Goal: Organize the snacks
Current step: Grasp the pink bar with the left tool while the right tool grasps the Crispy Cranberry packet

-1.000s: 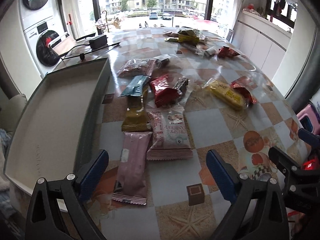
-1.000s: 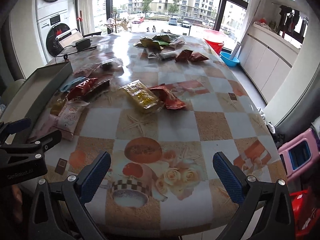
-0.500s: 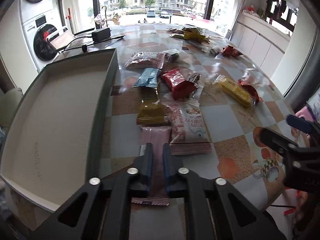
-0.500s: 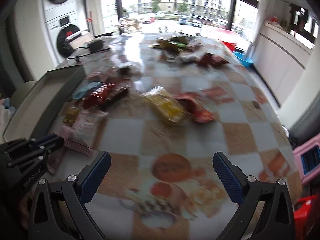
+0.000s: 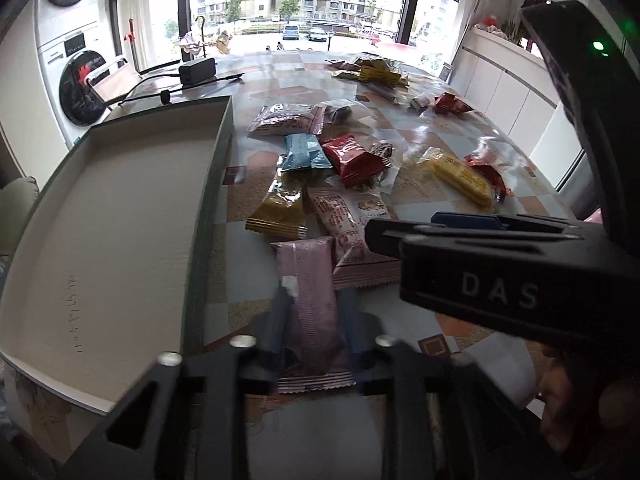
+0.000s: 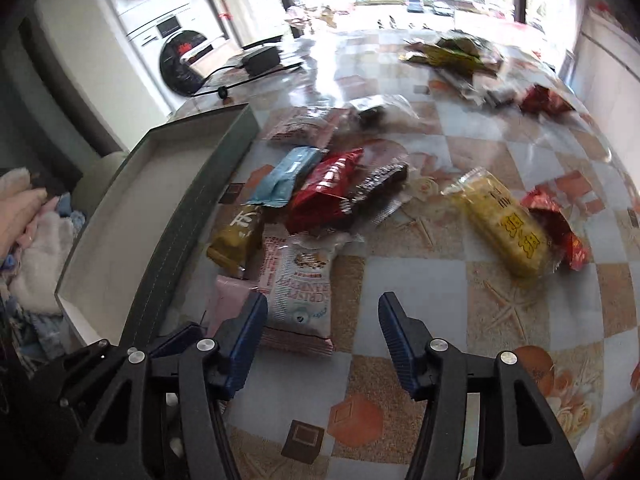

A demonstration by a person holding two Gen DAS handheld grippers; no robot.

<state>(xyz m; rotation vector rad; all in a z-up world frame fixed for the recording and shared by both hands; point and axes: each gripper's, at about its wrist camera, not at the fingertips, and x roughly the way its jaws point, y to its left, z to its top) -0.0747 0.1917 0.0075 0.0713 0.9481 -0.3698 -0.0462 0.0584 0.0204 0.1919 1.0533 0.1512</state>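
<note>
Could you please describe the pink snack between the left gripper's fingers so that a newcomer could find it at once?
Start at the big grey tray on the table's left side. Just right of its near corner lies the pink packet, lengthwise between the left gripper's fingers. It is the only plain, unprinted wrapper; the white packet beside it bears red text.
</note>
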